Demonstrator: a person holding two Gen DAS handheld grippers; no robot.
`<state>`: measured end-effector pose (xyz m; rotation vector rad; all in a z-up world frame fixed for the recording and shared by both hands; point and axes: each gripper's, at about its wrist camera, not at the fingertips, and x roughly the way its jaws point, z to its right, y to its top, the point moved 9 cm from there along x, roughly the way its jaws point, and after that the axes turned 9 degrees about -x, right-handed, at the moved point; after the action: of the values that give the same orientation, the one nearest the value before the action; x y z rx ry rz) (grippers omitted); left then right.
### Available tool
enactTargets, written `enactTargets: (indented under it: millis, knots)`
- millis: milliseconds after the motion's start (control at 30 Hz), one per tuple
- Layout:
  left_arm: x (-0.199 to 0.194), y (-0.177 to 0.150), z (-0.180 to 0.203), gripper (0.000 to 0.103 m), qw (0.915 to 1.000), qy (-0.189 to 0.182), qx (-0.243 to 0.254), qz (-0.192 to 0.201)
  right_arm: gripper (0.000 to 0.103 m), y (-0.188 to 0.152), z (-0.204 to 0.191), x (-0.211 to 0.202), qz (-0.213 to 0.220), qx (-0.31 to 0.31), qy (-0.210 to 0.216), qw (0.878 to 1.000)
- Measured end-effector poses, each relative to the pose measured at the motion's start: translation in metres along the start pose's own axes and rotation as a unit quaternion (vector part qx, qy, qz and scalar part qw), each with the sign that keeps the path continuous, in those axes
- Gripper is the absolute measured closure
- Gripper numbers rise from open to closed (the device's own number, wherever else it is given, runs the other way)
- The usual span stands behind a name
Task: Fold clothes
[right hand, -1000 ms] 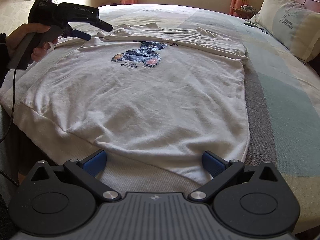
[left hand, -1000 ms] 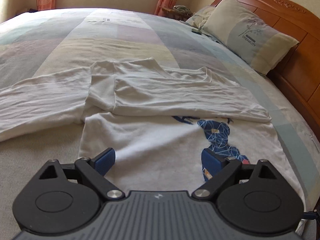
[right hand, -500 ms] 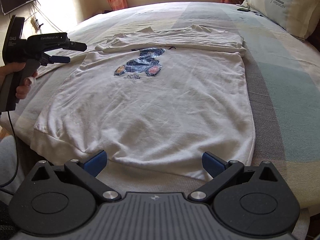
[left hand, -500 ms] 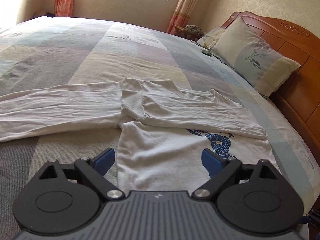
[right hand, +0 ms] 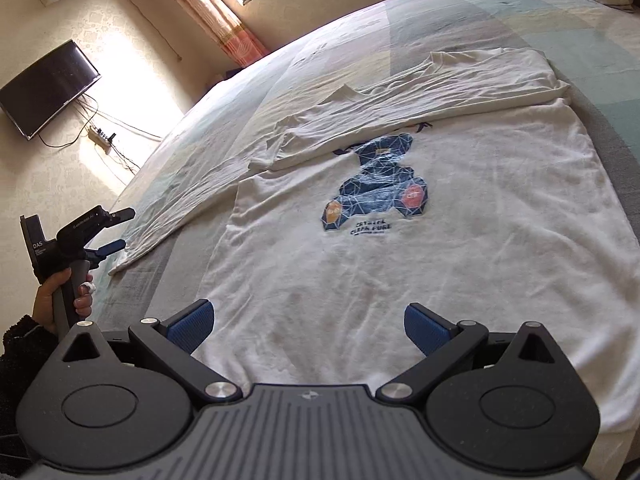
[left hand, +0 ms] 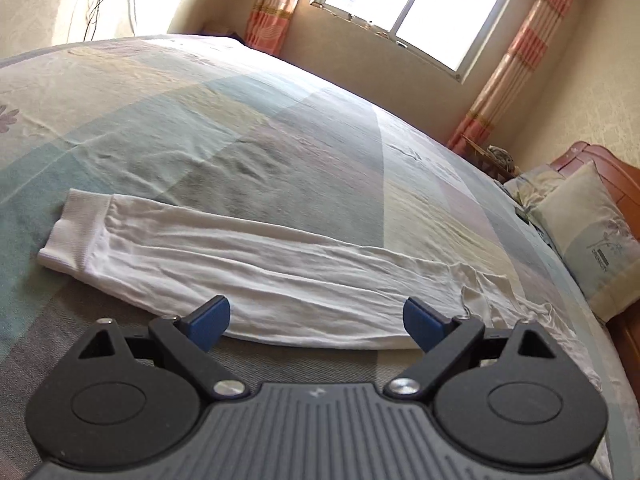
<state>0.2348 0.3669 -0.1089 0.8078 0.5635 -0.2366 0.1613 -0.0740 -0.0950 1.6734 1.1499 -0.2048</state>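
A white long-sleeved shirt (right hand: 460,248) with a blue bear print (right hand: 380,180) lies flat on the bed. One sleeve (right hand: 460,92) is folded across the chest. The other sleeve (left hand: 248,272) stretches out to the left, its ribbed cuff (left hand: 72,236) at the far end. My left gripper (left hand: 316,320) is open and empty, just short of that sleeve's near edge; it also shows in the right wrist view (right hand: 114,232) beside the sleeve's end. My right gripper (right hand: 308,324) is open and empty over the shirt's lower part.
The bed has a pastel patchwork cover (left hand: 280,140). Pillows (left hand: 592,232) and a wooden headboard (left hand: 608,164) stand at the right. A wall TV (right hand: 48,88) and power strip (right hand: 100,136) are at the left. A window (left hand: 420,12) with curtains is behind.
My left gripper has swung left from the shirt's body to the outstretched sleeve. My right gripper has risen and tilted over the shirt's lower part. Both stay open.
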Motion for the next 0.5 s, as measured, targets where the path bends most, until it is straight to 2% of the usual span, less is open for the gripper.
enactTargets:
  millis: [133, 233, 300, 367, 500]
  knots:
    - [0.006, 0.005, -0.044, 0.009, 0.9973, -0.007, -0.073, 0.006, 0.000, -0.008, -0.021, 0.023, -0.018, -0.011, 0.028, 0.999]
    - [0.010, 0.004, -0.062, 0.009, 0.9963, -0.008, -0.084, 0.013, 0.000, -0.005, -0.032, 0.031, -0.011, -0.033, 0.023, 0.999]
    - [0.013, 0.004, -0.068, 0.009, 0.9949, -0.024, -0.097, 0.017, 0.000, 0.000, -0.034, 0.035, -0.012, -0.041, 0.012, 0.999]
    - [0.015, 0.006, -0.071, 0.007, 0.9939, -0.036, -0.102, 0.023, 0.000, 0.004, -0.033, 0.040, -0.011, -0.033, 0.009, 0.999]
    - [0.027, 0.010, -0.063, 0.004, 0.9971, -0.024, -0.067, 0.028, 0.000, 0.006, -0.035, 0.048, -0.005, -0.023, 0.006, 1.000]
